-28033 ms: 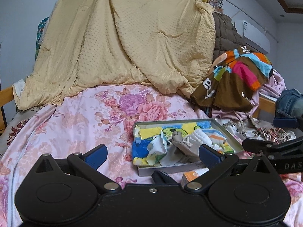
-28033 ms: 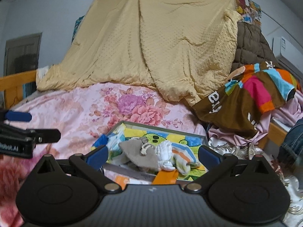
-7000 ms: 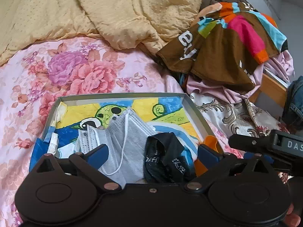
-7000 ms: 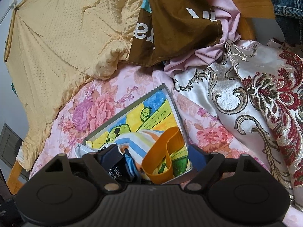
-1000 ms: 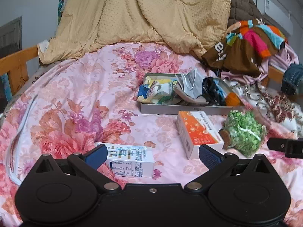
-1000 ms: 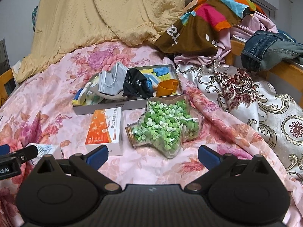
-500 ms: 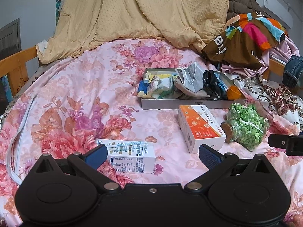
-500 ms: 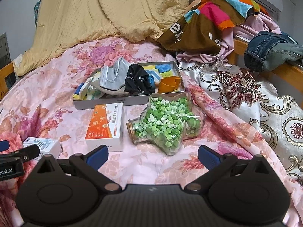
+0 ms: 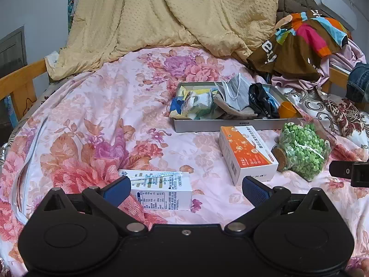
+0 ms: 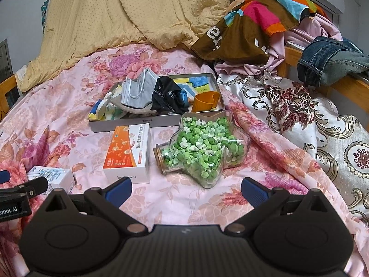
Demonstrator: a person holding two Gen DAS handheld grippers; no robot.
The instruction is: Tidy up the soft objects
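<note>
I hold my left tool (image 9: pixel 184 188) spread wide and empty above the flowered bedspread (image 9: pixel 96 106), its blue pads hanging over a small white carton (image 9: pixel 161 188) that lies flat just in front of them. My right tool (image 10: pixel 185 190) is spread wide too, gripping nothing, low over the same bedspread.

The soft things sit in a shallow grey tray (image 10: pixel 129 121) further up the bed: a grey face mask (image 10: pixel 136 91) propped against a crumpled black cloth (image 10: pixel 167 98), with pale patterned cloths (image 9: pixel 196 105) bunched at the tray's left end and an orange cup (image 10: pixel 205 101) in its right corner. Just in front of the tray lies an orange-and-white box (image 10: pixel 128 152), and beside that on its right a star-shaped glass jar (image 10: pixel 203 147) lies on its side, full of green paper stars, its cork end toward the box. A yellow quilt (image 10: pixel 129 13) is heaped behind the tray, and a brown multicoloured garment (image 10: pixel 249 23) to the right.
</note>
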